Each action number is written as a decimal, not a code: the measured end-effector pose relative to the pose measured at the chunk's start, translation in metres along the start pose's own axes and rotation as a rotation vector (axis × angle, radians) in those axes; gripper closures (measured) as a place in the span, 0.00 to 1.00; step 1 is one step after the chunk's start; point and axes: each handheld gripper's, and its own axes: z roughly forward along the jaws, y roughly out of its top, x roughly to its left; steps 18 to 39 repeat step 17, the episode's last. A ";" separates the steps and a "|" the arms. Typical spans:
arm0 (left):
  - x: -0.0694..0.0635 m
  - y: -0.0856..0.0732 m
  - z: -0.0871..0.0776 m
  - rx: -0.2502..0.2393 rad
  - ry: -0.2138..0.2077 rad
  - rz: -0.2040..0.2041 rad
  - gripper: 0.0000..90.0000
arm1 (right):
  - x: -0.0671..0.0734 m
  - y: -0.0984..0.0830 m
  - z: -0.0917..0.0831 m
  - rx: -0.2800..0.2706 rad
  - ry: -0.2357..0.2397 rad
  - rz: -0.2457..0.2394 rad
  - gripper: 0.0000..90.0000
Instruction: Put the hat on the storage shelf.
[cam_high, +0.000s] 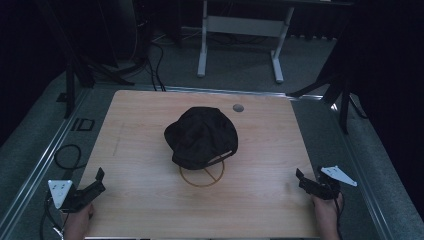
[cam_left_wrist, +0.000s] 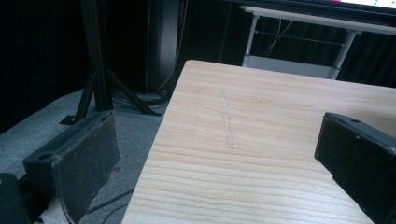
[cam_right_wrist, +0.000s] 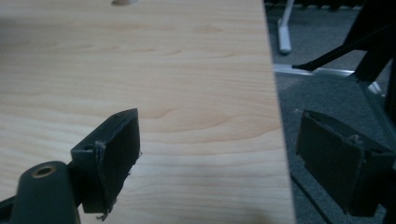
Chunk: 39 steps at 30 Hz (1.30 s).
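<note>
**Wooden surface with a cap at its middle**

The surface (cam_high: 145, 200) is a pale wood-grain top with rounded corners, standing on grey carpet. A black cap (cam_high: 201, 136) lies near its middle, crown up, its strap end toward the person. Just under that near edge a thin brown ring (cam_high: 192, 181) with crossed lines lies flat on the wood, partly covered by the cap. A small grey round cover (cam_high: 238, 107) sits near the far edge. A faint pale streak (cam_left_wrist: 227, 122) runs along the grain on the left side.

Black cap (cam_high: 201, 136), crown up, mid-table, resting on a thin wire ring (cam_high: 202, 176)
</note>
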 end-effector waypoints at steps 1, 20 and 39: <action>0.000 0.000 0.000 0.000 0.000 0.000 0.01 | -0.002 0.000 -0.001 -0.012 -0.008 -0.001 0.16; 0.001 0.000 0.000 0.001 -0.001 -0.004 0.01 | -0.009 -0.002 -0.002 -0.049 -0.015 0.019 0.16; 0.001 0.000 0.000 0.001 -0.001 -0.004 0.01 | -0.009 -0.002 -0.002 -0.049 -0.015 0.019 0.16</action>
